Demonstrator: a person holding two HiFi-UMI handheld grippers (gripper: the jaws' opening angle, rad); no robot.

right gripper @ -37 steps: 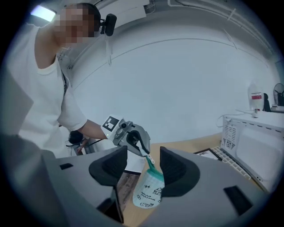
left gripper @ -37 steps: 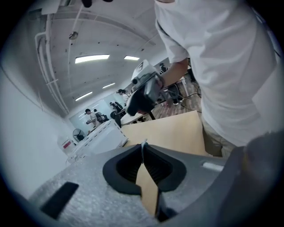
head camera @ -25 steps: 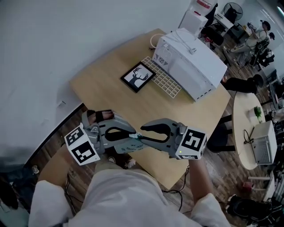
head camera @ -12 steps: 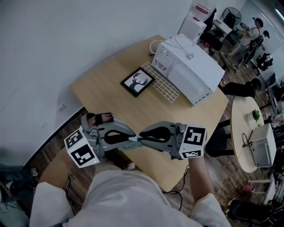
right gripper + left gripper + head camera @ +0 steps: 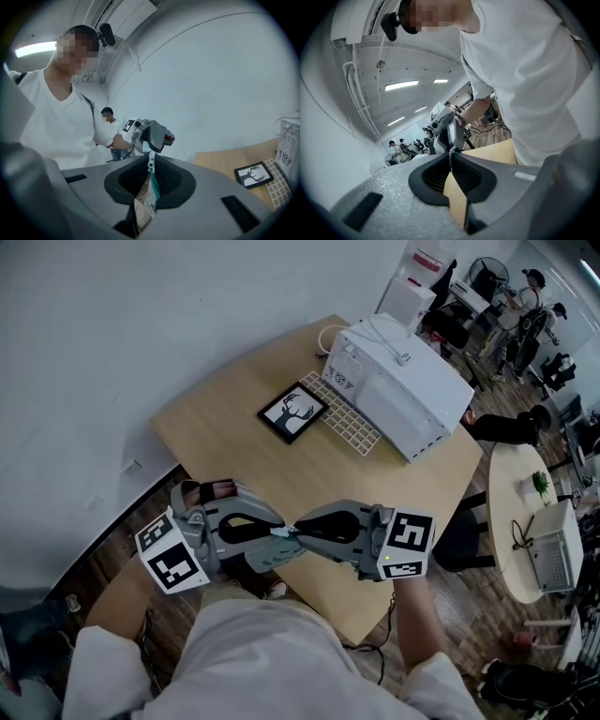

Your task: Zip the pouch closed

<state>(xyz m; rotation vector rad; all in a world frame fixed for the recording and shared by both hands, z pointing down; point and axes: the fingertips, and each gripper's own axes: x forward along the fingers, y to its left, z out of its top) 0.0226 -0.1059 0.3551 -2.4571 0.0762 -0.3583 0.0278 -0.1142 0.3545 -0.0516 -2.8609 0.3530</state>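
One pouch stretches from left tool to just-closing right tool.

the pouch is a small flat bag, pale blue-grey with dark speckled print in the head view. it hangs in the air over the table's near edge, at 6 o'clock from the tabletop's middle. its top edge is pinched between the left gripper at its 9 o'clock and the right gripper at its 3 o'clock. the right jaws have just been closing and now press on it. in the right gripper view it stands edge-on, white and printed, with a teal zipper strip along the top. the left gripper view shows a tan face. how far the zip is closed cannot be told.
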